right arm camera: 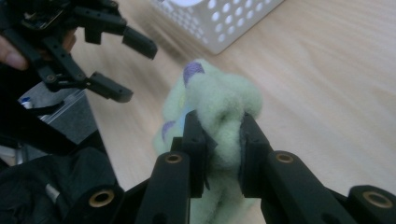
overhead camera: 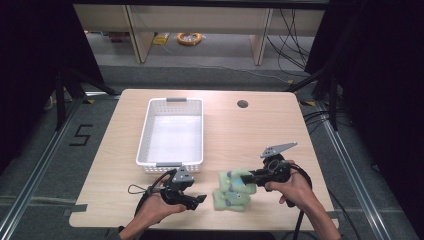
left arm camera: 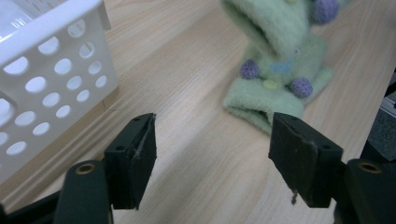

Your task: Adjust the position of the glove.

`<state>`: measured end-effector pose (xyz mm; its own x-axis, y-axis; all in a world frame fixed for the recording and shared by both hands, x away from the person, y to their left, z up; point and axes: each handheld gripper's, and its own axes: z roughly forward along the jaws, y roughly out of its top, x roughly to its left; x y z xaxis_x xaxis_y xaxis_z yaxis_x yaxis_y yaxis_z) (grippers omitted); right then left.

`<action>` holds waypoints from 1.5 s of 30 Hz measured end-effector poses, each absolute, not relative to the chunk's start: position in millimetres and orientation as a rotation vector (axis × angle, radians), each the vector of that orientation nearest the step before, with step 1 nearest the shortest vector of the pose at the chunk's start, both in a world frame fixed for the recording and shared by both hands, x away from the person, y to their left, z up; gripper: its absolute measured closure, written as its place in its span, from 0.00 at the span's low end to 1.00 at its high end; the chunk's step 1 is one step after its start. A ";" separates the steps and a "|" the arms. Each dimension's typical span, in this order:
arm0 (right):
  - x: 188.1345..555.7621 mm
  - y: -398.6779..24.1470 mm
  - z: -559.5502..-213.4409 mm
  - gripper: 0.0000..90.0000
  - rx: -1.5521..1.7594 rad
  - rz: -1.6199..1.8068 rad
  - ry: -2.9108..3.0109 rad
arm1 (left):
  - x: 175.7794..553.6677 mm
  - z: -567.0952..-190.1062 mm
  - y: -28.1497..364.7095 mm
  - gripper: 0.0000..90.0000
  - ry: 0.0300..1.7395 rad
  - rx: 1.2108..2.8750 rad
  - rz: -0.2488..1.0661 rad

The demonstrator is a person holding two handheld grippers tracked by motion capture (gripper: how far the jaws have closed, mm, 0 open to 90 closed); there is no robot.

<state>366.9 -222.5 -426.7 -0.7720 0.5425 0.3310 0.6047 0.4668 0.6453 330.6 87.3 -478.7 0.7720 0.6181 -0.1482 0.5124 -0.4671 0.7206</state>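
On the wooden desk (overhead camera: 260, 130), just beside the white basket (overhead camera: 171, 131), right tongs (right arm camera: 219, 135) pinch the green fleece sock (overhead camera: 232, 190) to lift it, left tongs (left arm camera: 212, 154) spread empty.

Pale green fleece sock (overhead camera: 233, 189) dotted with purple and blue bobbles, white basket (overhead camera: 146, 134) patterned with round holes, light wood-grain tabletop (overhead camera: 250, 130), black grippers.

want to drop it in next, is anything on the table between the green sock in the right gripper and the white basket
Nothing visible blocks it. The right gripper is clamped on the green sock, and bare table lies between it and the white basket. The left gripper sits open in front of the basket's near wall, low and off the direct path.
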 end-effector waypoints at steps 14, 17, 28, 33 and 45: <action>360.4 -201.0 -449.3 0.86 -0.915 -1.088 -2.588 | 323.6 -479.2 78.7 0.22 0.813 2.130 0.145; 365.9 -203.1 -456.3 0.85 -0.937 -1.062 -2.588 | 322.8 -479.5 76.3 0.25 0.769 2.157 0.161; 370.9 -205.1 -469.0 0.76 -0.979 -1.005 -2.674 | 318.6 -477.8 60.8 0.37 0.719 2.160 0.153; 365.0 -205.9 -469.4 0.65 -1.018 -1.005 -2.718 | 322.8 -480.5 61.2 0.36 0.760 2.157 0.111; 353.4 -218.1 -460.0 0.50 -1.231 -1.111 -2.667 | 330.9 -478.6 50.2 0.35 0.843 2.144 0.075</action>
<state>353.4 -218.1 -460.0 -0.6928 0.6652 0.2785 0.6661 0.4424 0.6005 330.9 50.2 -478.6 0.7749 0.5922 -0.2208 0.5439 -0.4470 0.7102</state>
